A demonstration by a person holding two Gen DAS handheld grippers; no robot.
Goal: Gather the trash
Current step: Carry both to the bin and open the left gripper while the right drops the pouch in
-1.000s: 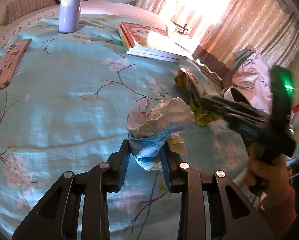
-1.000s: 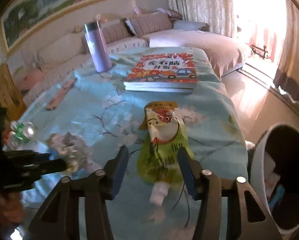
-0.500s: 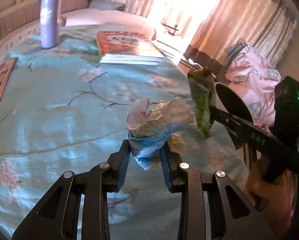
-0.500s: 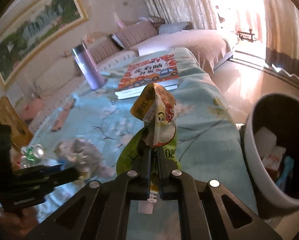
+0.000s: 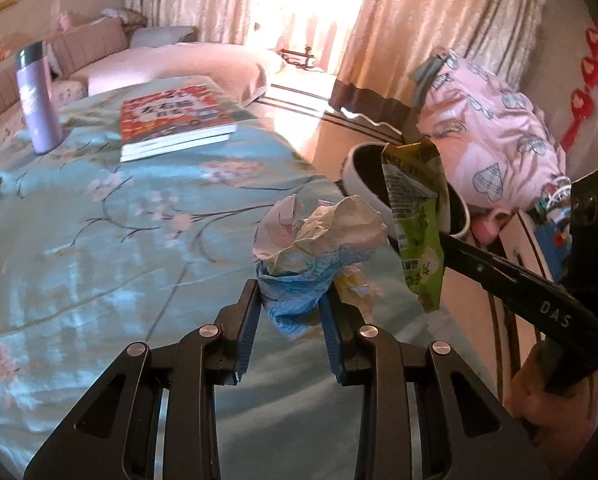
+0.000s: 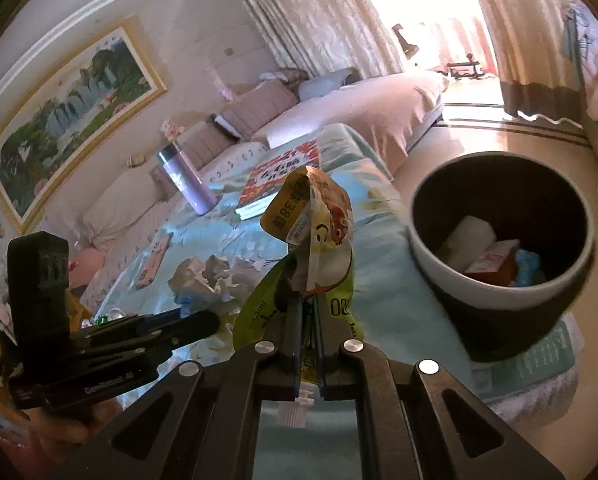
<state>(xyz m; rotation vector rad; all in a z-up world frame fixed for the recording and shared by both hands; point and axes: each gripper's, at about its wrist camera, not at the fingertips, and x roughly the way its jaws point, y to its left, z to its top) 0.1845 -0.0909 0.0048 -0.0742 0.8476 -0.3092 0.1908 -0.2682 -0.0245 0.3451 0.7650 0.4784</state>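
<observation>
While the left hand-held gripper [image 5: 289, 312] clamps a crumpled paper wad [image 5: 319, 236] at frame centre, the right hand-held gripper [image 6: 307, 320] clamps a green pouch [image 6: 315, 240] left of the trash bin [image 6: 495, 304].

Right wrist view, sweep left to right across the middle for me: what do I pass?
Left gripper with crumpled paper → purple bottle → book → green pouch in the right gripper → trash bin.

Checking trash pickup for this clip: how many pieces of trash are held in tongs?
2: a crumpled paper wad in the left tongs; a green snack pouch in the right tongs.
</observation>
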